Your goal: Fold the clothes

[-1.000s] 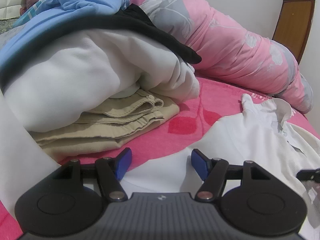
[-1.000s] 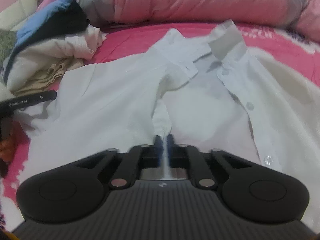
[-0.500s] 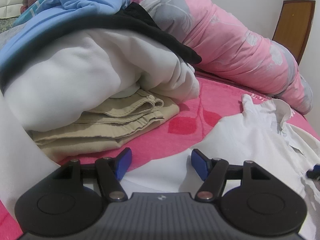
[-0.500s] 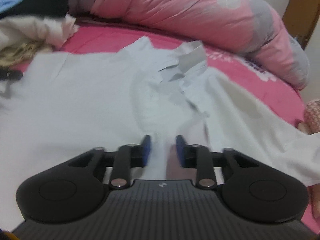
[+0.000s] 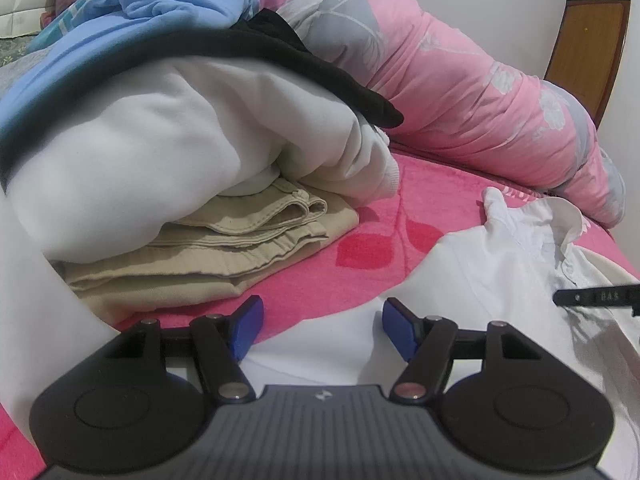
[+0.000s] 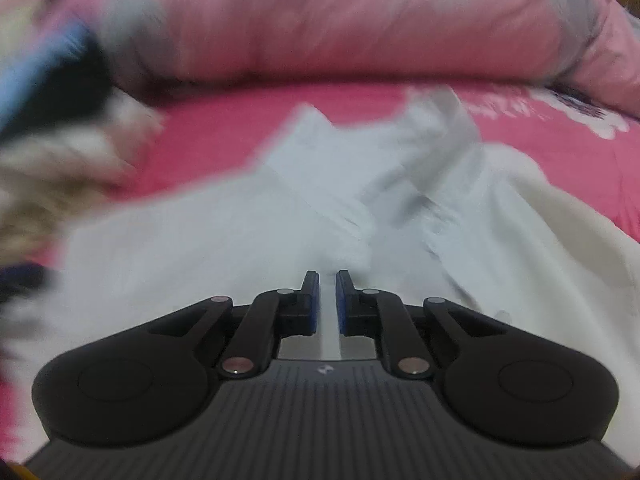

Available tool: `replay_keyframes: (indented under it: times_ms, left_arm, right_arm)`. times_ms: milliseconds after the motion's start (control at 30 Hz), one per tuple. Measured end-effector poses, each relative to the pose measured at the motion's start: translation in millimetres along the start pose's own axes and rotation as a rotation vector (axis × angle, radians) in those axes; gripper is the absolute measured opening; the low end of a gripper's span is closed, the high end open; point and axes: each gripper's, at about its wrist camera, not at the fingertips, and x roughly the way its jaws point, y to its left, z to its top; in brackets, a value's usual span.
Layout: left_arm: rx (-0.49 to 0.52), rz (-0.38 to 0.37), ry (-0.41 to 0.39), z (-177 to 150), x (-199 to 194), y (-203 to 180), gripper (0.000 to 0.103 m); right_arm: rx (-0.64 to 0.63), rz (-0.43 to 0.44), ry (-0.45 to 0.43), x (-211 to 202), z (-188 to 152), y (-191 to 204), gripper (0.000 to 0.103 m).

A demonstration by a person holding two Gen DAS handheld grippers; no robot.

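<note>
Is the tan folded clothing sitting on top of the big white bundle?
No, the tan folded clothing lies under the big white bundle, flat on the pink bedspread.

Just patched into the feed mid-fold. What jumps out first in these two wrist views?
The white shirt spreads across the hot-pink bedspread, collar toward the far side, and fills the middle of the right wrist view. The right gripper sits low over it, its jaws having just closed to a narrow slit; whether they pinch cloth is unclear. To the left, a pile of folded clothes looms beyond the open left gripper.
</note>
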Motion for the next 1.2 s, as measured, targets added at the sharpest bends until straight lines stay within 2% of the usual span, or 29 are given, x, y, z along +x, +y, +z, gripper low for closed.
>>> replay_keyframes:
  times_ms: [67,133,233,367,433,533,633,767,867,967,1000,1067,1100,1167,1200]
  left_arm:
    - [0.0,-0.001,0.0,0.1,-0.6,0.0,0.068]
    - [0.001,0.001,-0.002,-0.2,-1.5,0.1,0.069]
    - [-0.003,-0.002,-0.01,-0.2,-4.3,0.8,0.069]
    - [0.005,0.008,-0.053,-1.0,-14.9,-1.5,0.069]
    - [0.035,0.031,-0.095,-2.4,-25.4,-7.1,0.069]
    - [0.093,0.076,-0.132,-0.6,-47.1,-23.5,0.069]
    - [0.155,0.066,-0.163,-1.4,-78.8,-45.5,0.069]
    - [0.275,0.009,-0.139,-16.1,-119.5,-84.8,0.073]
    - [0.313,-0.053,-0.061,-34.6,-137.9,-104.3,0.074]
    - [0.313,-0.08,0.014,-55.1,-147.3,-109.8,0.074]
    - [0.308,-0.082,0.034,-62.2,-150.9,-108.7,0.074]
    - [0.293,-0.083,0.056,-73.5,-161.5,-103.3,0.074]
    - [0.288,-0.084,0.058,-77.5,-167.9,-99.6,0.074]
    - [0.267,-0.084,0.055,-85.3,-180.9,-91.6,0.074]
    - [0.254,-0.082,0.054,-88.6,-187.3,-87.2,0.074]
  right_arm:
    - [0.141,0.029,-0.031,-5.8,3.7,-19.5,0.009]
    - [0.24,0.052,-0.076,-32.5,5.7,-38.6,0.009]
    - [0.276,0.041,-0.144,-107.0,-5.4,-62.3,0.009]
    - [0.297,0.038,-0.23,-228.5,-57.6,-96.7,0.009]
    - [0.275,0.002,-0.237,-286.3,-91.8,-108.9,0.009]
    - [0.215,-0.062,-0.215,-335.7,-131.1,-115.4,0.011]
    - [0.151,-0.024,-0.18,-341.6,-158.1,-116.5,0.011]
    - [0.087,0.093,-0.122,-301.6,-177.8,-100.7,0.011]
    - [0.038,0.191,-0.077,-265.1,-192.5,-83.8,0.011]
    - [0.018,0.202,-0.036,-237.3,-208.2,-77.4,0.011]
    - [0.057,0.197,-0.033,-232.6,-213.5,-84.7,0.011]
    - [0.148,0.188,-0.029,-224.8,-224.5,-101.8,0.008]
    - [0.172,0.21,-0.059,-232.5,-228.4,-106.2,0.012]
    - [0.212,0.263,-0.129,-252.2,-235.5,-113.4,0.012]
    - [0.191,0.279,-0.165,-263.1,-238.8,-111.4,0.012]
